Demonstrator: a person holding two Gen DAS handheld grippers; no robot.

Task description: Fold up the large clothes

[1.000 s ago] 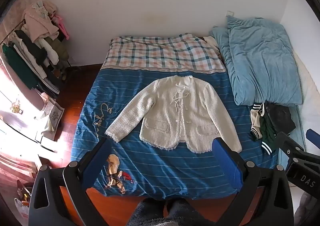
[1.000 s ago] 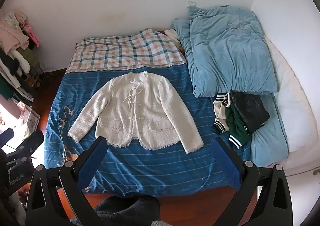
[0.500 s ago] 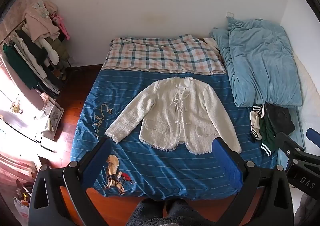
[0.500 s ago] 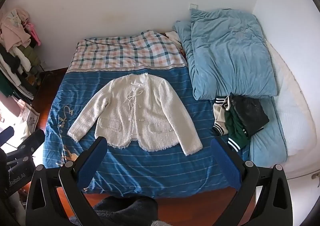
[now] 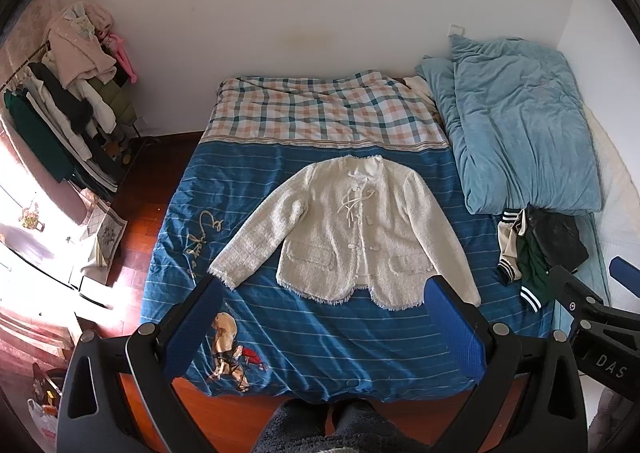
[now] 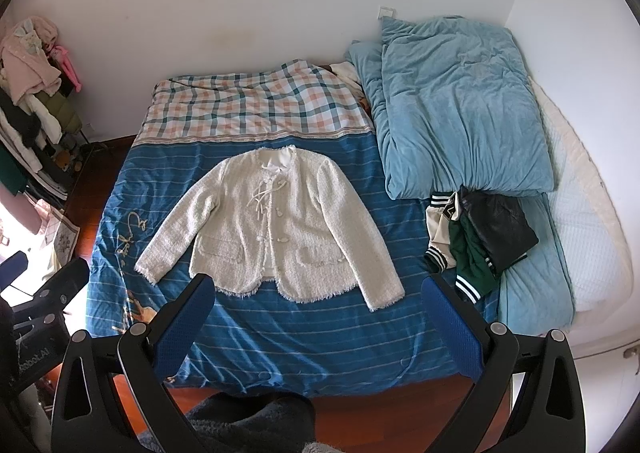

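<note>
A bed [image 5: 360, 349] with a blue striped cover fills the room. A cream jacket [image 5: 356, 237] lies flat on it, sleeves spread, ahead of both tongs. The left tongs [image 5: 320, 317] and right tongs [image 6: 316, 313] hover over the near edge, spread wide, holding nothing. A blue quilt [image 6: 460, 109] lies to their right.

clothes rack [image 5: 60, 109] cut off by the left edge, small print on the bedspread [image 5: 234, 357] too blurred to be read, dark pile of clothes [image 6: 480, 237] partly tucked under the blue duvet [image 6: 460, 105], garments not told apart
</note>
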